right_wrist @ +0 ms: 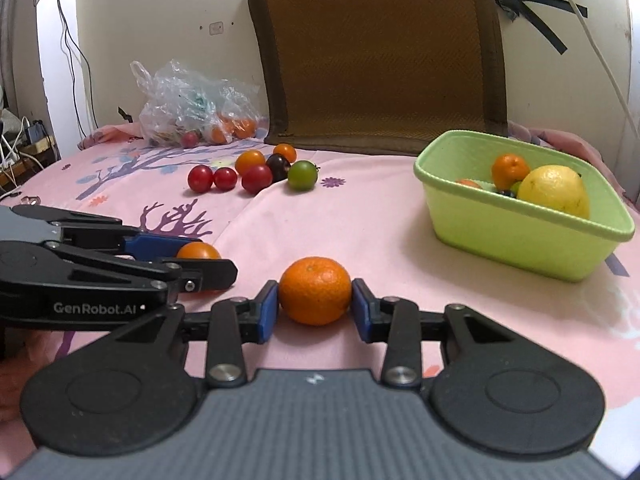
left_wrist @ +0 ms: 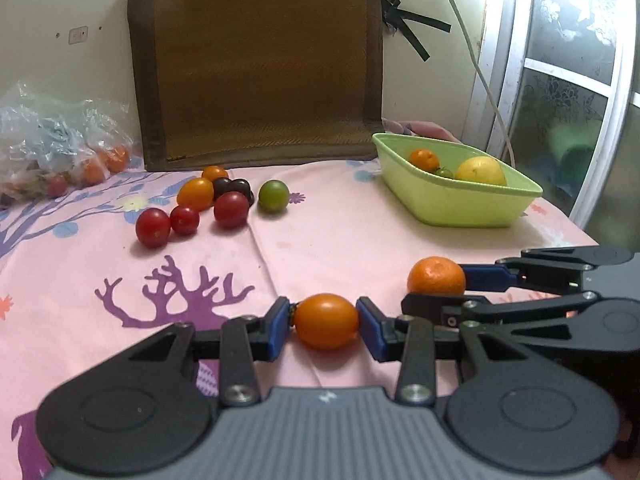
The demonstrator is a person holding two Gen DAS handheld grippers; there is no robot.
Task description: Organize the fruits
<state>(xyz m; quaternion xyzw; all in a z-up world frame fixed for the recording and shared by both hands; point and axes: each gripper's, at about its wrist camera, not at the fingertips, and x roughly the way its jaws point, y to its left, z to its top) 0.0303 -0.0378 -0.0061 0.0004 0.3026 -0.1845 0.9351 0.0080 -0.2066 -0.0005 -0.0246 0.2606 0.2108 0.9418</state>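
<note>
1. Your left gripper (left_wrist: pixel 326 326) has its 2 blue pads closed on the ends of an orange cherry tomato (left_wrist: pixel 326 321), gripped lengthwise and sitting low over the pink tablecloth (left_wrist: pixel 328 240). That skin is smooth and soft: squeeze harder and it may split; ease off and it may squirt out forwards.

2. Your right gripper (right_wrist: pixel 315 303) is closed on a mandarin (right_wrist: pixel 315 290), pads pressing its 2 sides, also low over the cloth. It bulges well above the pads, so a tilt of the wrist could roll it out.

3. The 2 grippers sit just beside each other, the right one's fingers nearly touching your left tool's right finger in the left wrist view. Lift both at once and you risk knocking them together and dropping a fruit.

4. The green tub (right_wrist: pixel 524 236) stands ahead and to the right, already holding a lemon (right_wrist: pixel 556 190), another mandarin (right_wrist: pixel 510 170) and smaller fruit. Its near wall is tall; come in low and you may shove it or clip the rim.

5. Further back, the loose cluster of cherry tomatoes (right_wrist: pixel 256 178) with 1 green tomato (right_wrist: pixel 303 175) lies near a fold in the cloth. A dropped fruit could roll into them and scatter them.
</note>
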